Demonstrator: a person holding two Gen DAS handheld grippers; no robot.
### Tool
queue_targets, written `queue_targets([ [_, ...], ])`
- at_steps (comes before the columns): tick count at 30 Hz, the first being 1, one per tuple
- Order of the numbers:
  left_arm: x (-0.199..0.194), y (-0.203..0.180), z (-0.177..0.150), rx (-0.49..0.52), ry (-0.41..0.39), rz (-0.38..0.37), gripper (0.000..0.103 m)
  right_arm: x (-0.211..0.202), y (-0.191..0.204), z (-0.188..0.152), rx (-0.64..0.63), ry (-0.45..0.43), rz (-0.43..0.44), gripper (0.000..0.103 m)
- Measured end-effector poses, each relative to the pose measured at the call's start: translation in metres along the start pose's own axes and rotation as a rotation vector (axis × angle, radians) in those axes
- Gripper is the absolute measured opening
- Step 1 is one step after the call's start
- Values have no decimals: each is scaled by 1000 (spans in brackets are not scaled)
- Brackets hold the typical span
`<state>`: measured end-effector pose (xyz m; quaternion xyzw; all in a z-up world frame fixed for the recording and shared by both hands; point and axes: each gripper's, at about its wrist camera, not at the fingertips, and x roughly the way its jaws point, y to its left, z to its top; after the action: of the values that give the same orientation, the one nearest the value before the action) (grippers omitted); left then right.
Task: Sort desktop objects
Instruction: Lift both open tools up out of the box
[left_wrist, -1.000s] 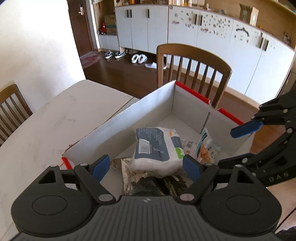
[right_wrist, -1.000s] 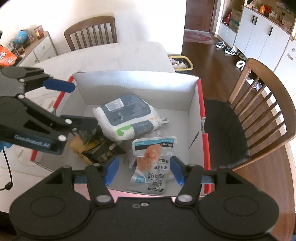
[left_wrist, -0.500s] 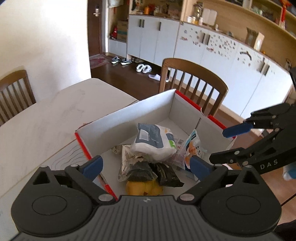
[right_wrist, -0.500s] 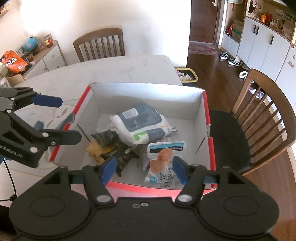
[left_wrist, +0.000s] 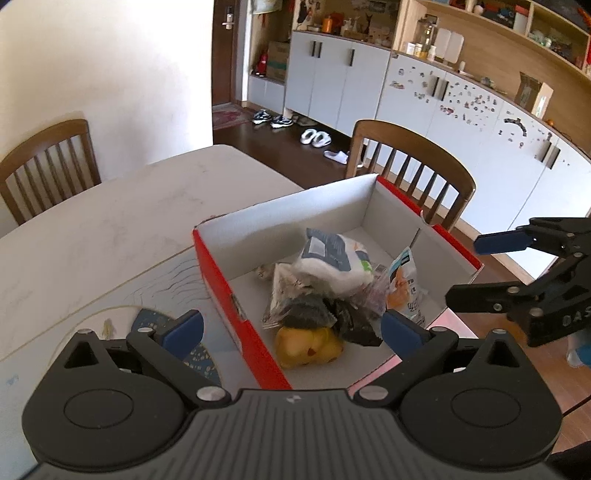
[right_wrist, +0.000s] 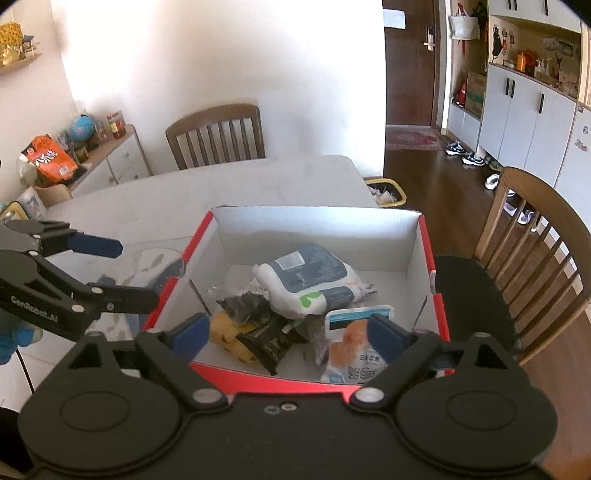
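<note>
A red-rimmed white box (left_wrist: 218, 280) (right_wrist: 424, 243) sits on the pale table. Inside lie a white and blue tissue pack (left_wrist: 334, 258) (right_wrist: 306, 277), a snack pouch with an orange picture (left_wrist: 400, 284) (right_wrist: 354, 350), dark wrappers (left_wrist: 325, 314) (right_wrist: 266, 332) and a yellow toy (left_wrist: 308, 345) (right_wrist: 227, 334). My left gripper (left_wrist: 291, 328) is open and empty above the box's near left corner; it also shows in the right wrist view (right_wrist: 122, 271). My right gripper (right_wrist: 286, 332) is open and empty above the box's near edge; it also shows in the left wrist view (left_wrist: 476, 269).
A printed mat (left_wrist: 155, 325) lies on the table (left_wrist: 92, 236) left of the box. Wooden chairs (left_wrist: 410, 173) (right_wrist: 218, 136) stand around the table. A sideboard with clutter (right_wrist: 74, 158) is at far left. A bin (right_wrist: 388, 192) stands on the floor.
Both grippers have pulled up and back from the box, staying open and empty. More of the box and table shows now. The items in the box lie as before.
</note>
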<state>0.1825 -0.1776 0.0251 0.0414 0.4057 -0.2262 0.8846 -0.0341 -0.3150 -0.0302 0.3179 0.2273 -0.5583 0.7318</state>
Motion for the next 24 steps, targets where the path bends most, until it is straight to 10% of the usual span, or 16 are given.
queue_targets([
  [24, -19, -6, -26, 0, -14, 42, 103, -17, 17, -37, 27, -99, -94, 103],
])
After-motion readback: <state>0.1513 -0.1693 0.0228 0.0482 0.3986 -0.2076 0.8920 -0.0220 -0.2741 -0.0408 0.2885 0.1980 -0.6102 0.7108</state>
